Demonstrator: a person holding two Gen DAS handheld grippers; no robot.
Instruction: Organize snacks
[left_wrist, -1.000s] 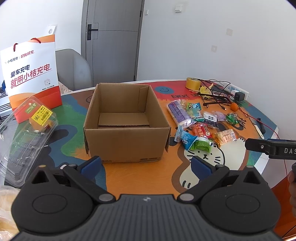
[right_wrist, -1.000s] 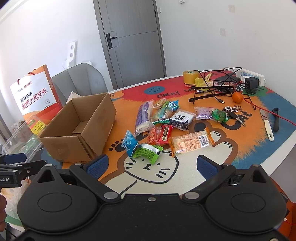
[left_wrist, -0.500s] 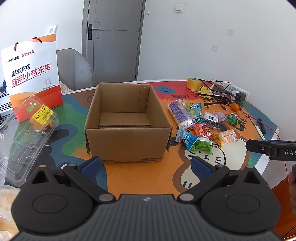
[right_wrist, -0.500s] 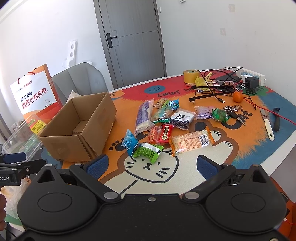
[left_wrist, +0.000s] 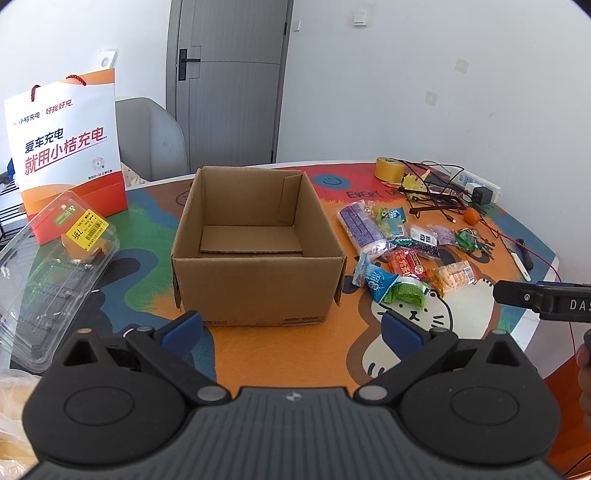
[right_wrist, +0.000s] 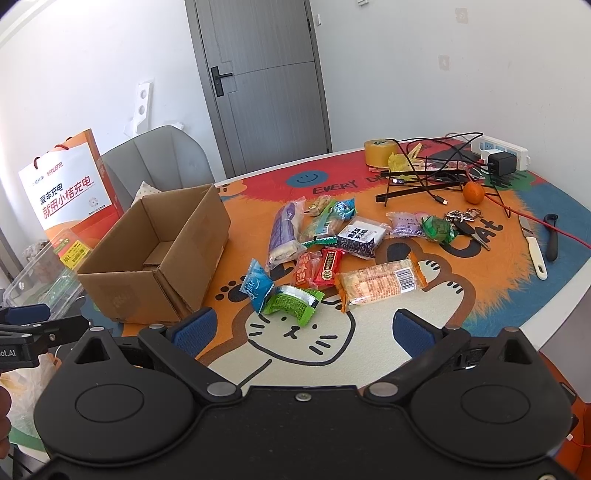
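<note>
Nothing packed yet: cardboard box (left_wrist: 255, 258) sits empty and open-topped on the table (right_wrist: 369, 343), snacks all loose in a pile just to its right. Left gripper (left_wrist: 291, 326) faces the box head-on, jaws spread, holding nothing. Right gripper (right_wrist: 303, 326) also spread and empty, and it's the nearer one to the pile. Closest pieces lie just ahead of its fingers – the green packet (right_wrist: 293, 302) slightly left of centre, touching the blue packet (right_wrist: 256, 284). The orange cracker pack (right_wrist: 380, 284) is ahead-right, long axis running roughly across the view. I'd take green first with the right, then carry it left to the box.
</note>
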